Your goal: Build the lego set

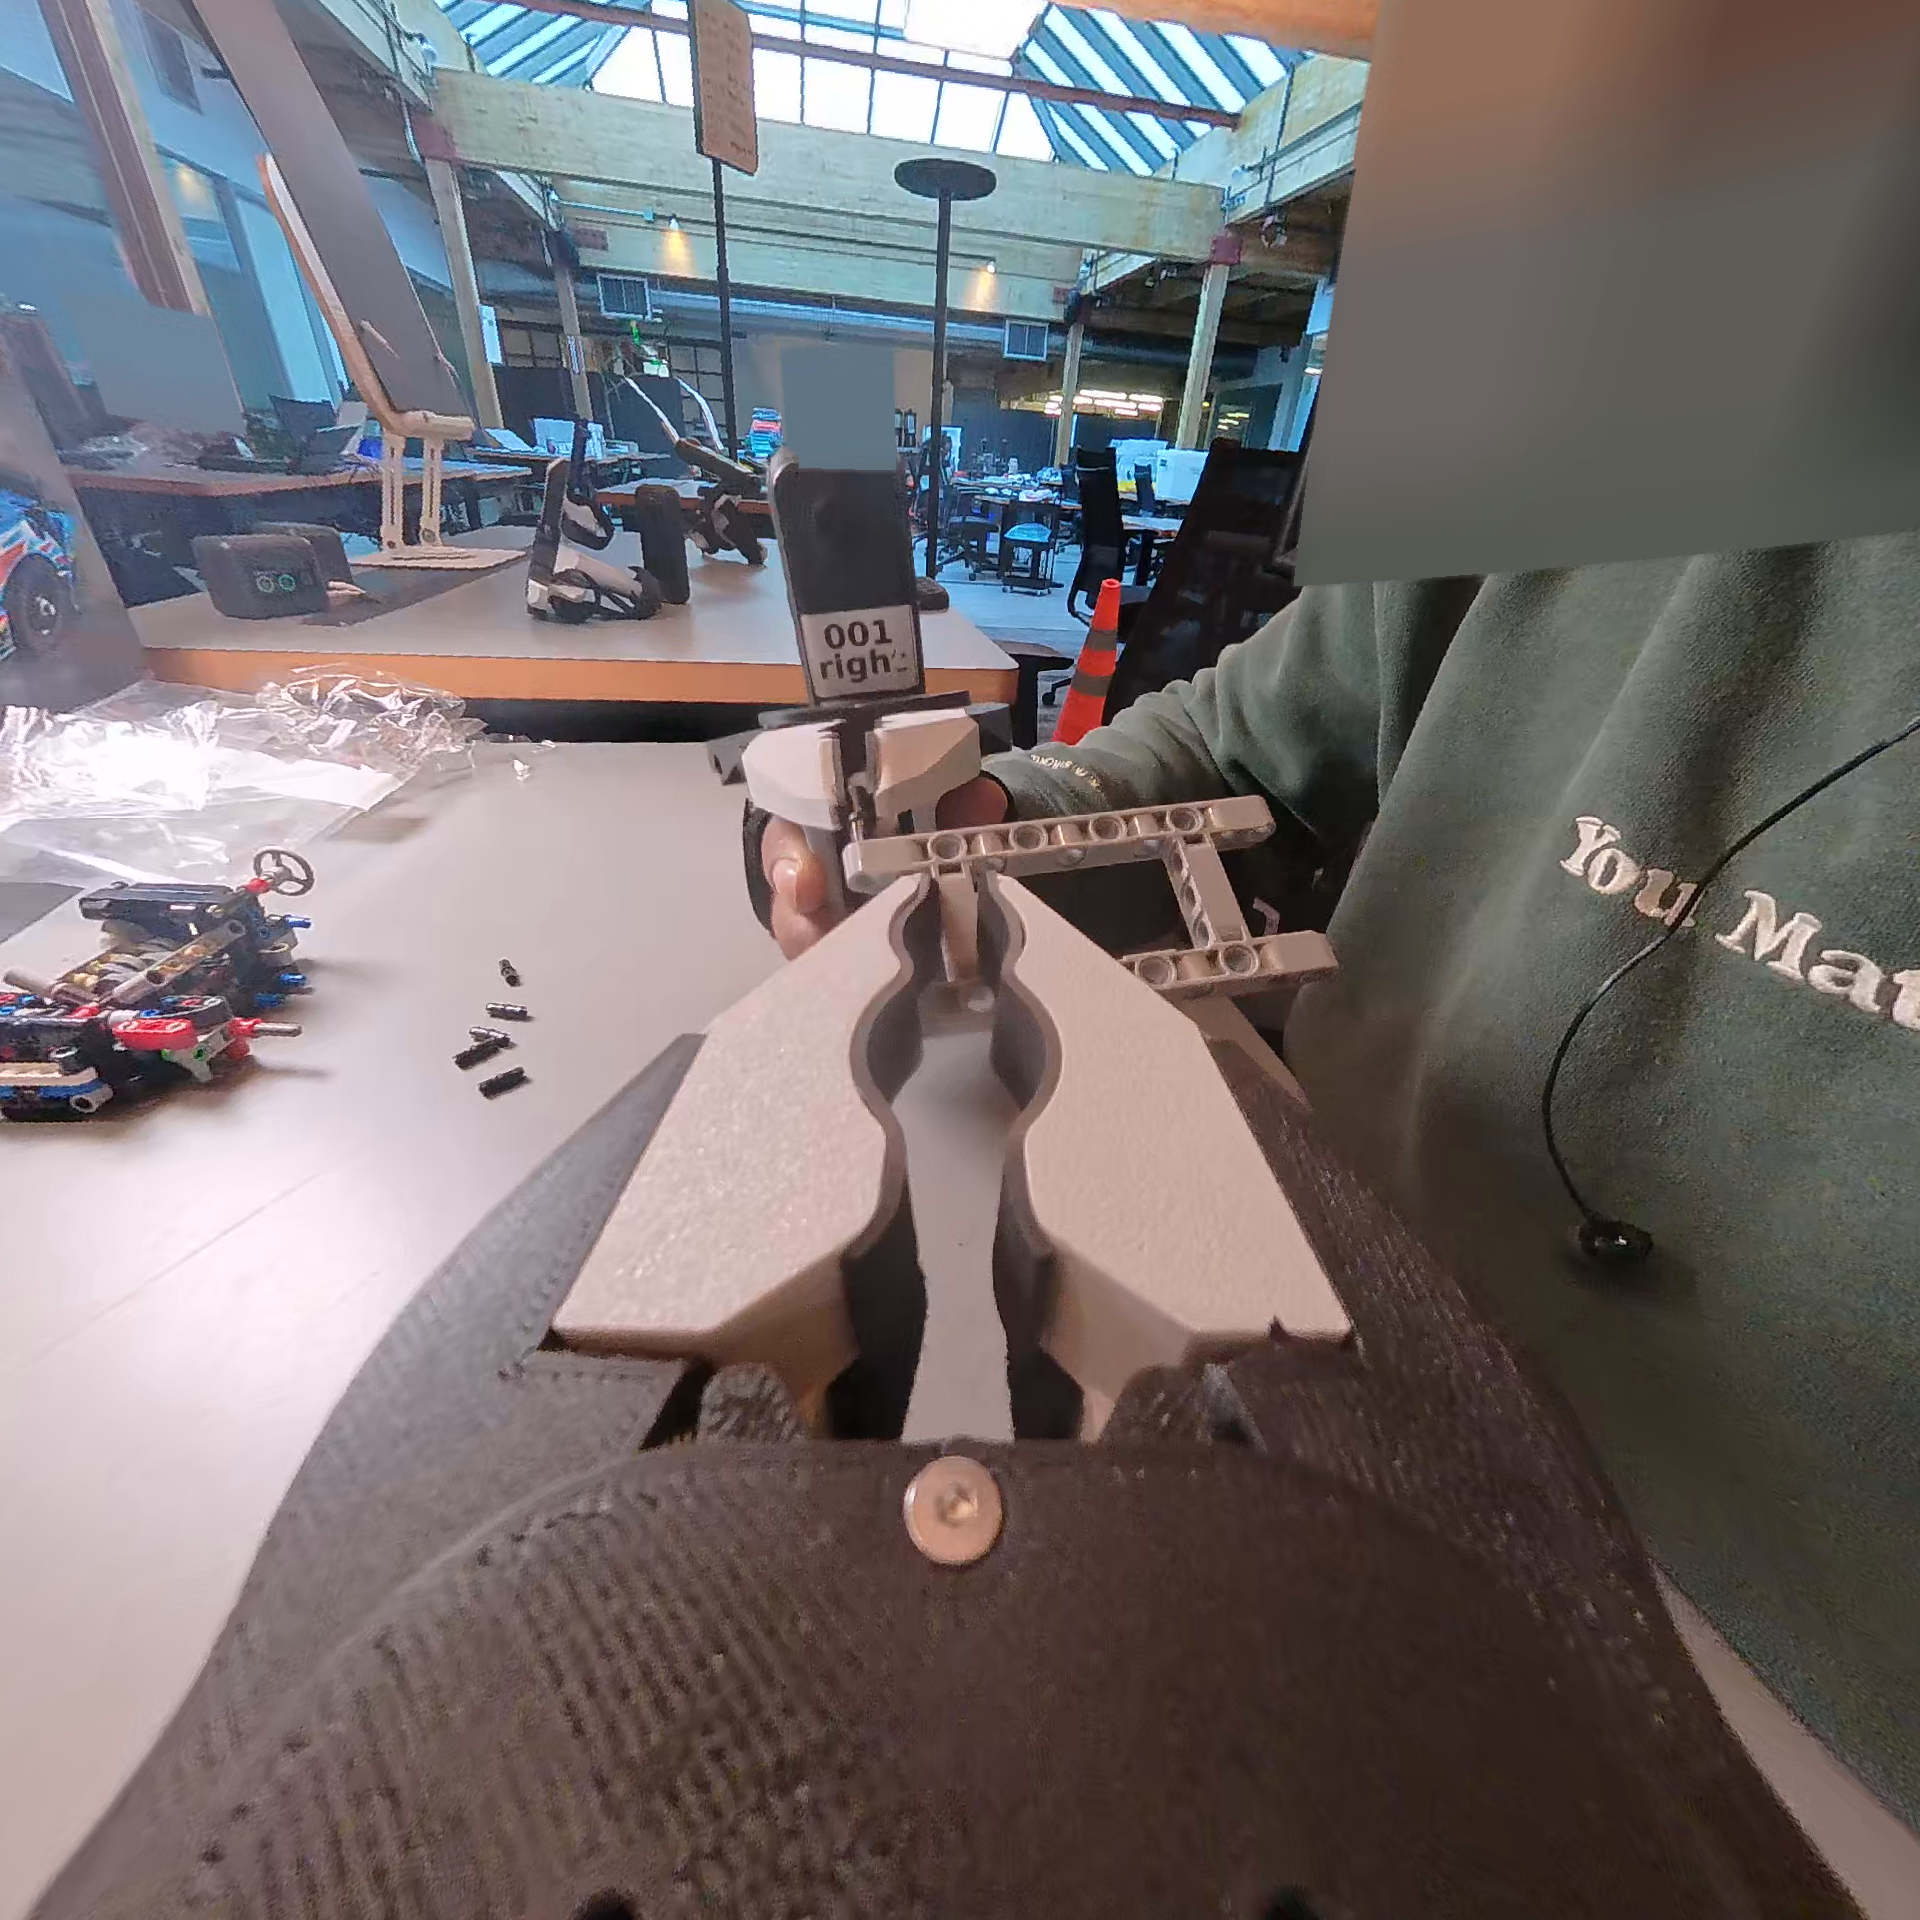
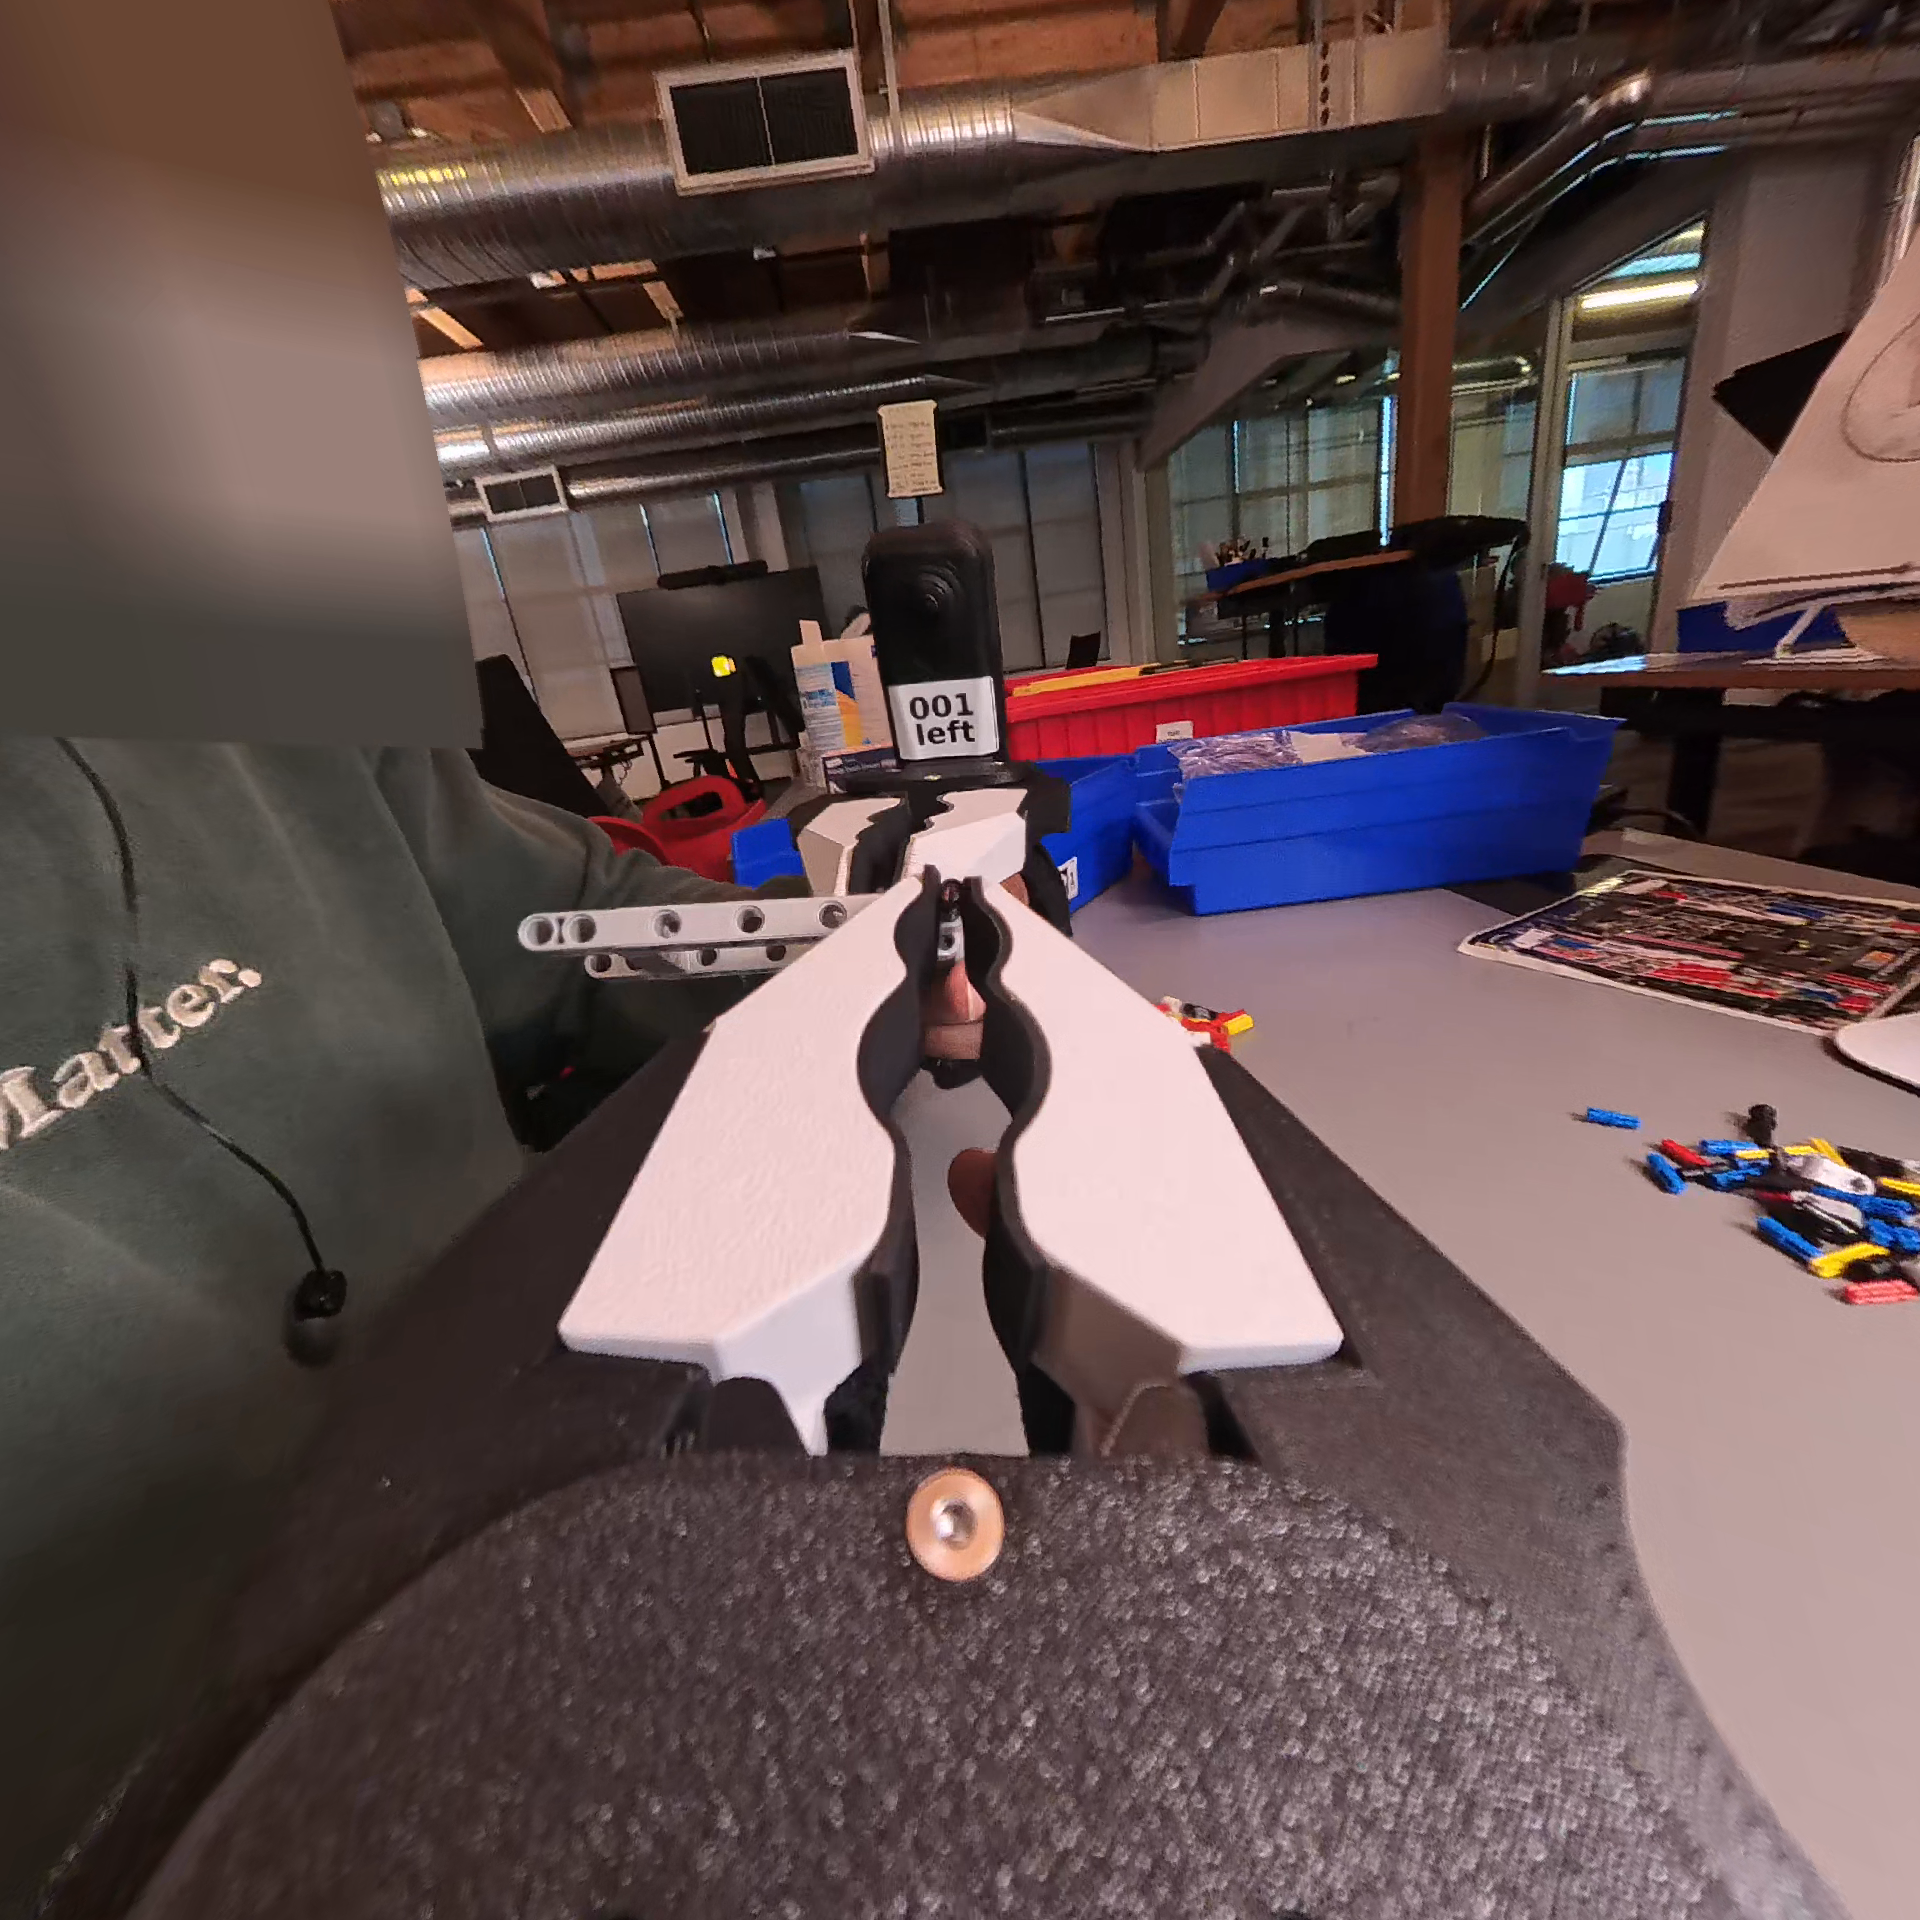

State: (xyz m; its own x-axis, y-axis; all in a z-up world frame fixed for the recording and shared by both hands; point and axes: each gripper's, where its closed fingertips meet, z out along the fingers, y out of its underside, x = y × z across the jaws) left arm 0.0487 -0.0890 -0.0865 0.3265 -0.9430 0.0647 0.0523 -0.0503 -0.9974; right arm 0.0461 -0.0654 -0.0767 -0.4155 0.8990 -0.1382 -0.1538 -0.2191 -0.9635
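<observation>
My left gripper (image 1: 956, 899) is shut on a light grey Lego frame (image 1: 1101, 831) made of holed beams and holds it in the air in front of the person's green sweatshirt. My right gripper (image 2: 948, 888) is shut on a small black pin (image 2: 948, 920) and faces the left gripper tip to tip. In the left wrist view the right gripper (image 1: 857, 821) meets the left end of the frame. In the right wrist view the frame (image 2: 675, 925) sticks out to the left, and the left gripper (image 2: 930, 847) sits just beyond my fingertips.
A part-built Lego car chassis (image 1: 135, 997) and several loose black pins (image 1: 494, 1029) lie on the grey table (image 1: 312, 1247), with clear plastic bags (image 1: 208, 748) behind. A pile of loose pieces (image 2: 1808, 1205), an instruction booklet (image 2: 1704, 956) and blue bins (image 2: 1371, 800) are on the right. The tips of both grippers are at nearly the same place.
</observation>
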